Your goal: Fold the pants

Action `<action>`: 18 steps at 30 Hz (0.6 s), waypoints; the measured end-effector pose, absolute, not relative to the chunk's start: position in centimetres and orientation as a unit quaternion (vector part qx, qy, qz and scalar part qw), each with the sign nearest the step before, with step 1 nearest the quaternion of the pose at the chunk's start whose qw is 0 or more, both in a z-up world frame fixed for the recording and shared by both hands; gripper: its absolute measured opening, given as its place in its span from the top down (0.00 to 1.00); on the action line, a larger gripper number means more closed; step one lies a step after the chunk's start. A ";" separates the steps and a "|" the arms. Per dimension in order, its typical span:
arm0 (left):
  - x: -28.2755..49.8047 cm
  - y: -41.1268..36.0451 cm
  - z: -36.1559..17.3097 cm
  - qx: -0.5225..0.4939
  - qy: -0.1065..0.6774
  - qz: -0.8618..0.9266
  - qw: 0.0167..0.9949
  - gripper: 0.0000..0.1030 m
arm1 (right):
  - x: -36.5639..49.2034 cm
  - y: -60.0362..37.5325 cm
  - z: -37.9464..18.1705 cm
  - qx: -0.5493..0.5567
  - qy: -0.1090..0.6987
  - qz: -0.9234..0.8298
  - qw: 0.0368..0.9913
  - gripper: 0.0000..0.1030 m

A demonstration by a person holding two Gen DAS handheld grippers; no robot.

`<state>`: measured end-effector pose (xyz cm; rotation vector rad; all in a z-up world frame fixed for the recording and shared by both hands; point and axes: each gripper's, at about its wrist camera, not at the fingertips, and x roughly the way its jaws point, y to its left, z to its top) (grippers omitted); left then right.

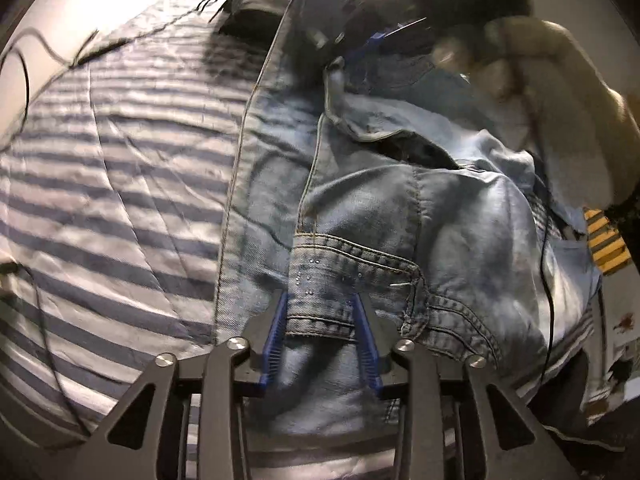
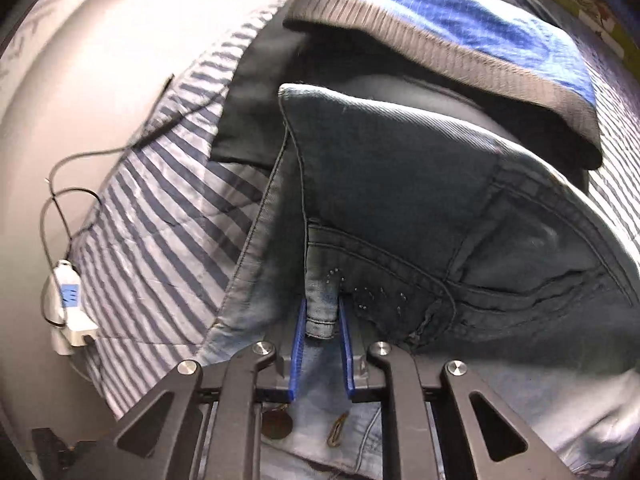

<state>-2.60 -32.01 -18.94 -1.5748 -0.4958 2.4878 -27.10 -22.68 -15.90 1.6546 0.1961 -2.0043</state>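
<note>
Light blue jeans [image 1: 400,216] lie on a striped bedsheet [image 1: 112,168], their upper part lifted and bunched. In the left wrist view my left gripper [image 1: 320,300] is shut on the stitched waistband [image 1: 320,316], which fills the gap between its blue fingers [image 1: 280,328]. My right gripper [image 1: 368,46], blurred and held by a hand [image 1: 540,80], grips the denim at the top right. In the right wrist view my right gripper [image 2: 321,306] is shut on a narrow fold of the waistband [image 2: 320,308], and the jeans [image 2: 420,184] drape over to the right in shadow.
A blue garment with grey ribbed hem [image 2: 460,36] and a dark cloth [image 2: 256,112] lie beyond the jeans. Thin black cables [image 2: 60,200] and a white plug [image 2: 66,312] sit at the sheet's left edge. A yellow-black striped object [image 1: 604,240] is at the right.
</note>
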 end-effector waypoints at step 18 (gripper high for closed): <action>-1.1 -35.1 -16.9 -0.504 -0.196 0.839 0.060 0.87 | -28.6 -28.3 -13.3 0.565 0.085 -0.761 0.308 0.88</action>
